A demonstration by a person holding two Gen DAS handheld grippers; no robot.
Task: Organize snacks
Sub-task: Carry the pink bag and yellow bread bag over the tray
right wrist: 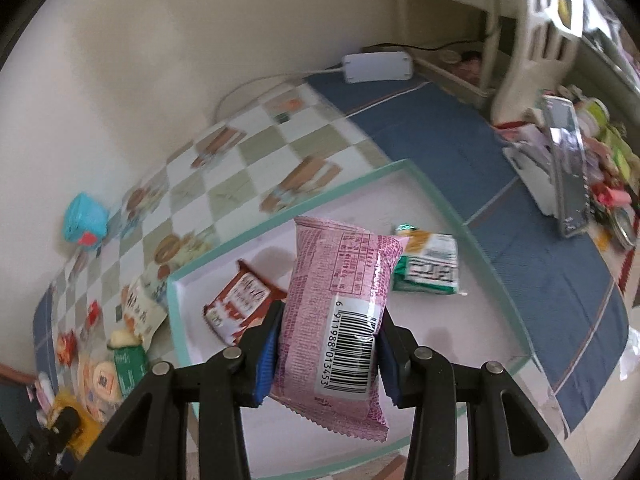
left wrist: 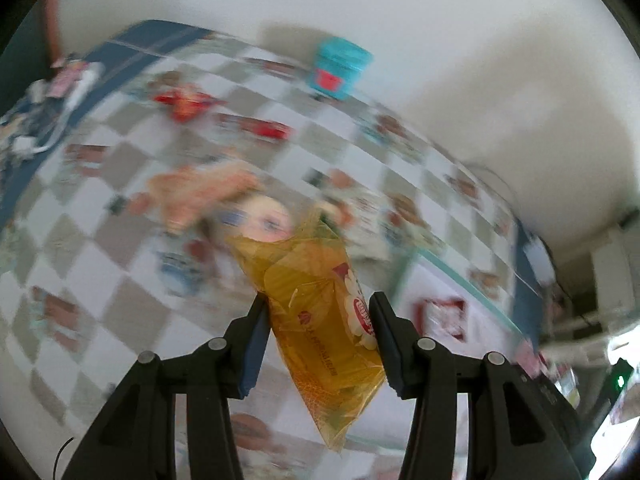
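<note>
Here, two snacks are held aloft at once. In the left wrist view, the left gripper [left wrist: 318,312] is clamped on a translucent yellow-orange snack packet with a red-and-white logo [left wrist: 316,312], gripped across its middle so that both ends hang free; it is carried above the checked tablecloth with printed food pictures [left wrist: 132,288], which is heavily blurred. A teal lidded tub [left wrist: 340,66] can be made out near the wall, and loose red wrappers [left wrist: 184,104] are scattered on the cloth.

In the right wrist view, the right gripper [right wrist: 326,344] is closed on a pink crinkled snack packet with a barcode label [right wrist: 340,304], held over a shallow white tray with a mint-green rim [right wrist: 448,208]. Two snacks are already lying in the tray: a red-and-white wrapped bar [right wrist: 240,304] and a green-and-white packet [right wrist: 430,266]. More unsorted snacks are piled at the lower left on the cloth.

Several risks are judged to exist from here. The yellow-orange packet is slippery film held only at its waist, so it could be pulled askew or slip out under a quick swing. The pink packet, if released from this height, could land on the red-and-white bar rather than beside it. Since both packets appear bound for the same tray, a collision between the grippers could be caused by a simultaneous approach.
</note>
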